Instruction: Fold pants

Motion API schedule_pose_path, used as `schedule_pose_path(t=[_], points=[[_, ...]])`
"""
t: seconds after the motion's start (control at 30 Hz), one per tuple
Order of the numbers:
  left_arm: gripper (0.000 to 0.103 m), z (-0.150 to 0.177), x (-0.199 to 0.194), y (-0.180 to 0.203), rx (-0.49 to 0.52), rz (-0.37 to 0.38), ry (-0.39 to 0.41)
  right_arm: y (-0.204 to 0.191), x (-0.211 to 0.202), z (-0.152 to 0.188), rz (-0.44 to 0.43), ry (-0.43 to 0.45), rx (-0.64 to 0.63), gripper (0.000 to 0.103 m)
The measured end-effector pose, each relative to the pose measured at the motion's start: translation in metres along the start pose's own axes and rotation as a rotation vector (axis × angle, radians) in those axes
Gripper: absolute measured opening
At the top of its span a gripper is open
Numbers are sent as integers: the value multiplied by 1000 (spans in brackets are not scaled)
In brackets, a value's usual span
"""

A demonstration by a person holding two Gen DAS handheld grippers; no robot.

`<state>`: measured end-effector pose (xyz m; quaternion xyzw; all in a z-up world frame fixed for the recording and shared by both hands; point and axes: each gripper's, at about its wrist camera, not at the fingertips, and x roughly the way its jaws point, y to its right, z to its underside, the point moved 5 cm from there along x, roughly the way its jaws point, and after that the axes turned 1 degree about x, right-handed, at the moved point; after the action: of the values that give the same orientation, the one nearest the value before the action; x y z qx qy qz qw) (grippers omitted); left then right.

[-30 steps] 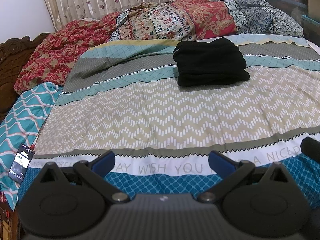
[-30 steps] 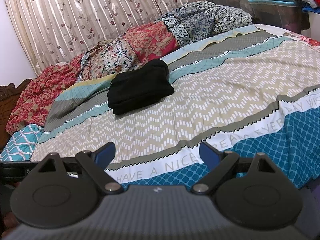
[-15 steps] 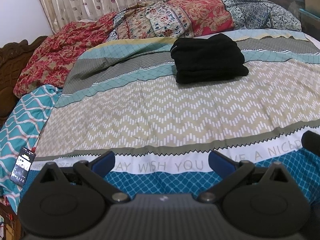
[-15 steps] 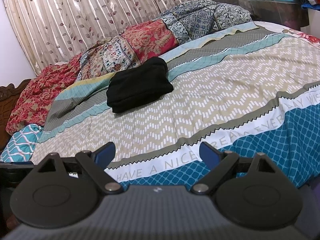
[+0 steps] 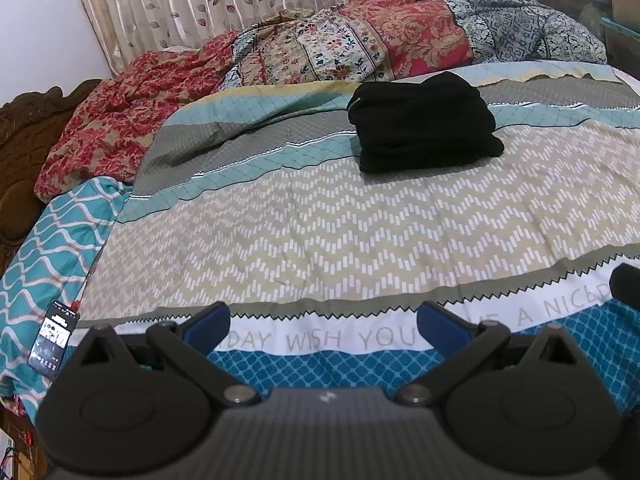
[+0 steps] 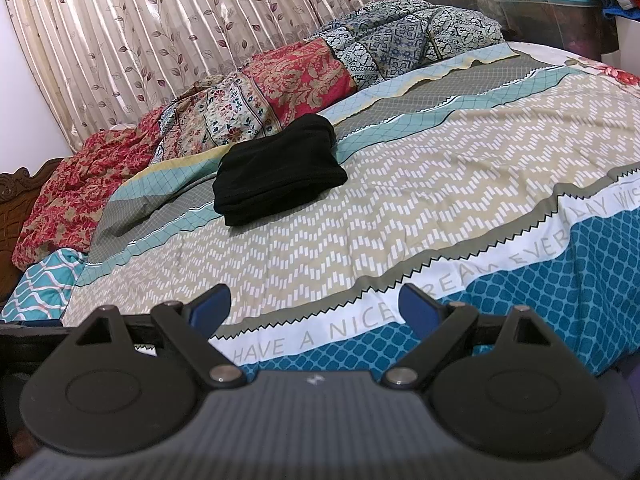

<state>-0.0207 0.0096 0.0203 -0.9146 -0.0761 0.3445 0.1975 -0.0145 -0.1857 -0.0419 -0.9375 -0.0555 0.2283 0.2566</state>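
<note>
- I hold the left gripper (image 5: 323, 322) and the right gripper (image 6: 315, 305) with jaws apart, empty, unmoved over the last second.
- The black pants (image 5: 424, 122) lie folded on the bed (image 5: 320, 224), well apart from both; folding looks complete.

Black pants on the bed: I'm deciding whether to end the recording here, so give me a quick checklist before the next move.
1. Black pants folded into a compact stack: ok.
2. Pants lying wholly on the bedspread, clear of the quilt: ok.
3. Left gripper open, nothing between its jaws: ok.
4. Right gripper open, nothing between its jaws: ok.
5. Phone by the bed's edge, apart from both grippers: ok.
6. Fold edges aligned underneath: cannot tell.
</note>
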Motion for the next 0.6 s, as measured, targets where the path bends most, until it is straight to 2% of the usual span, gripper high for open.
schedule_pose_path(t=[0.37, 0.6], points=[[103, 1, 2, 2, 2, 7, -14, 0, 0, -1, -2, 6, 0, 93], [103, 3, 6, 4, -11, 40, -48, 1, 1, -1, -2, 2, 2, 93]])
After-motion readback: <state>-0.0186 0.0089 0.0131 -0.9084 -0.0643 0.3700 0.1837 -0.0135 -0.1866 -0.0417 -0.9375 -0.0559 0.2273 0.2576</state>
